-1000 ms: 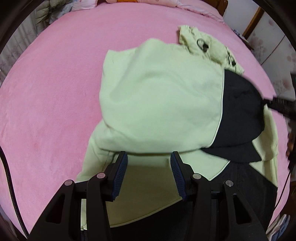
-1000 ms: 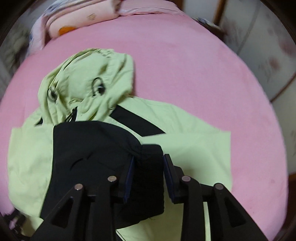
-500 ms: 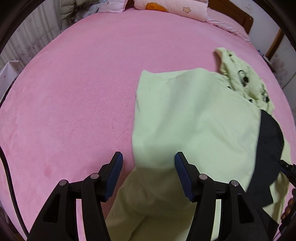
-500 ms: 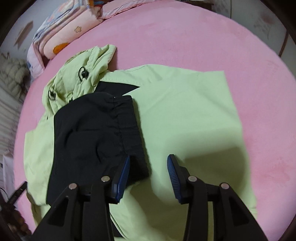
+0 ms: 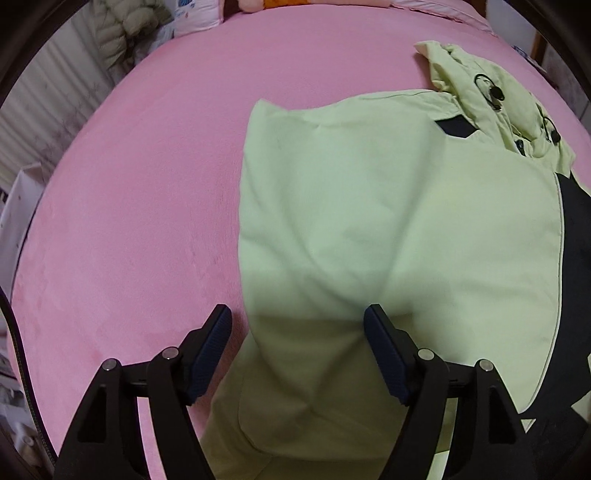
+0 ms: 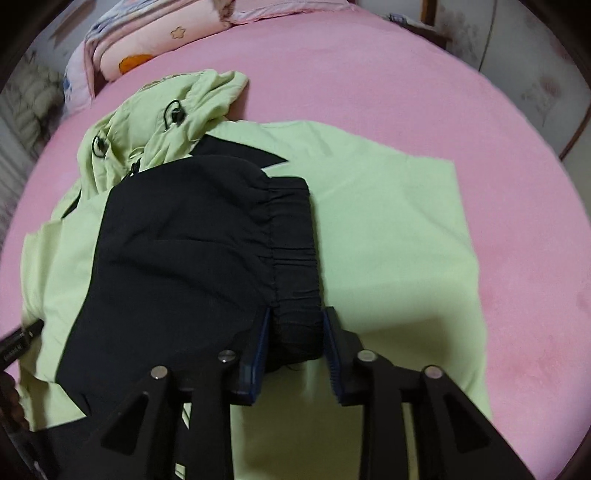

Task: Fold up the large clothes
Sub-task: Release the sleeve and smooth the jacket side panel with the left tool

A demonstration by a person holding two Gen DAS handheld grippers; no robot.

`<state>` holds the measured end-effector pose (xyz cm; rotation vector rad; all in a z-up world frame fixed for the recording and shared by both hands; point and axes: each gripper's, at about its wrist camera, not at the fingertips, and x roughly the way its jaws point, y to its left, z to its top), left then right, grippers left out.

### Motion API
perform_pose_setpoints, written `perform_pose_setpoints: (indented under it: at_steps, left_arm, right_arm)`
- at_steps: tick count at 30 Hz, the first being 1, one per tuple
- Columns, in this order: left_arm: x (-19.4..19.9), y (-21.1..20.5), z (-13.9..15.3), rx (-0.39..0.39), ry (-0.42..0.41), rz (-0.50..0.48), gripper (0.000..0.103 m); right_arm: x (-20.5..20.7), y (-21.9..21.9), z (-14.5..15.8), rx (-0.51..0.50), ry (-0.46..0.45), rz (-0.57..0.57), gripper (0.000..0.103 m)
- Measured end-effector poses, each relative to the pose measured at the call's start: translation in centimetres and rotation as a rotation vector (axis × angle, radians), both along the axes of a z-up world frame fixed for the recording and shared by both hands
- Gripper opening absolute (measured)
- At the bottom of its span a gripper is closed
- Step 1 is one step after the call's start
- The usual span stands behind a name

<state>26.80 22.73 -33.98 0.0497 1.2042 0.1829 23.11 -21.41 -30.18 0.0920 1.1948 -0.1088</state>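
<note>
A light green hooded jacket (image 5: 388, 229) with black sleeve ends lies on a pink bed (image 5: 147, 166). Its hood (image 5: 491, 96) points to the far right in the left wrist view. My left gripper (image 5: 297, 325) is open above the jacket's folded green sleeve, holding nothing. In the right wrist view the jacket (image 6: 388, 236) has a black sleeve (image 6: 184, 243) folded across its front. My right gripper (image 6: 297, 321) is open, with the sleeve's elastic black cuff (image 6: 295, 258) lying between its jaws.
Pink pillows (image 6: 162, 40) lie at the head of the bed. A pale quilt (image 5: 125, 29) and a white radiator or wall (image 5: 33, 122) are at the far left. A wooden bed frame post (image 6: 428, 11) is at the back right.
My left gripper let go of the green sleeve and drew back left with wide jaws. My right gripper laid the black sleeve across the jacket, opened, and now straddles the cuff.
</note>
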Motion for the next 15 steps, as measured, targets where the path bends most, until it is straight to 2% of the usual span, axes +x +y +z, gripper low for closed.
perform_pose_setpoints:
  at_steps: [2, 5, 6, 8, 9, 11, 13, 15]
  left_arm:
    - [-0.3, -0.4, 1.4, 0.031, -0.035, -0.002, 0.072]
    - [-1.7, -1.6, 4.9, 0.085, -0.179, -0.019, 0.072]
    - [-2.1, -1.9, 5.8, 0.074, -0.216, -0.027, 0.072]
    - [-2.1, -2.9, 7.1, 0.0, -0.262, -0.051, 0.072]
    - [-1.6, -3.5, 6.9, -0.043, -0.257, -0.068, 0.072]
    - [-0.2, -4.3, 5.7, -0.05, -0.22, -0.083, 0.071]
    - [0.9, -4.8, 4.1, -0.014, -0.192, -0.085, 0.068]
    - [2.0, -4.4, 1.7, 0.018, -0.126, -0.074, 0.067]
  right_arm:
    - [-0.4, 1.1, 1.9, -0.047, -0.059, 0.001, 0.035]
    - [-1.0, 3.5, 4.4, -0.041, -0.146, 0.055, 0.035]
    - [-1.0, 4.7, 5.0, -0.019, -0.169, 0.091, 0.035]
    - [-0.6, 7.2, 5.2, 0.047, -0.172, 0.157, 0.035]
    - [0.0, 8.5, 4.9, 0.087, -0.157, 0.184, 0.035]
    - [1.0, 10.4, 4.0, 0.135, -0.129, 0.226, 0.035]
    - [1.9, 12.4, 2.5, 0.117, -0.101, 0.262, 0.035]
    - [2.8, 12.2, 1.2, 0.062, -0.075, 0.252, 0.035]
